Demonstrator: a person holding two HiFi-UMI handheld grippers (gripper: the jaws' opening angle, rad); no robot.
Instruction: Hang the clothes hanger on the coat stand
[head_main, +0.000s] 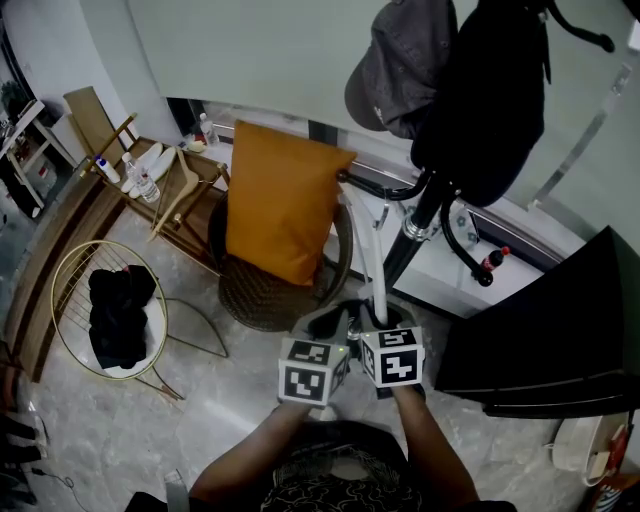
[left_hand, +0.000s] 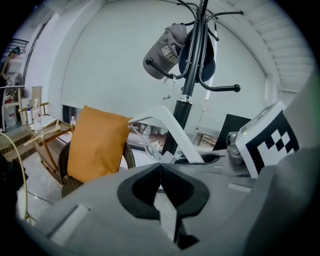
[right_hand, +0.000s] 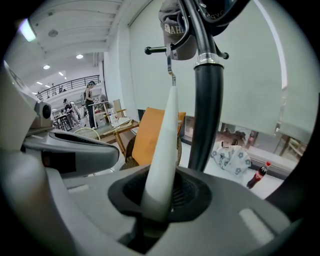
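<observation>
**Head view.** The left gripper (head_main: 328, 324) and right gripper (head_main: 378, 318) sit side by side, near centre, at the foot of the coat stand (head_main: 402, 260). One white clothes hanger (head_main: 372, 265) rises from the right gripper, just left of the pole. On the stand's top hang one cap (head_main: 400, 60) and one dark bag (head_main: 490, 90). To the left stands one chair with one orange cushion (head_main: 283, 200).

**Left gripper view.** The jaws are closed tip to tip with nothing between them. The hanger stands just beyond the tips.

**Right gripper view.** The hanger's arm stands between the jaws. They are apart around it, and the ribbed pad on the right shows clear of the arm, so this is a loose surround, not a clamp. The wire hook (right_hand: 170, 70) reaches up to one peg (right_hand: 157, 50) on the stand's left. I cannot tell whether it sits over the peg.

**Progress (judgement).** The hanging looks nearly done. What is left is to confirm the hook is seated and draw the right gripper away.
</observation>
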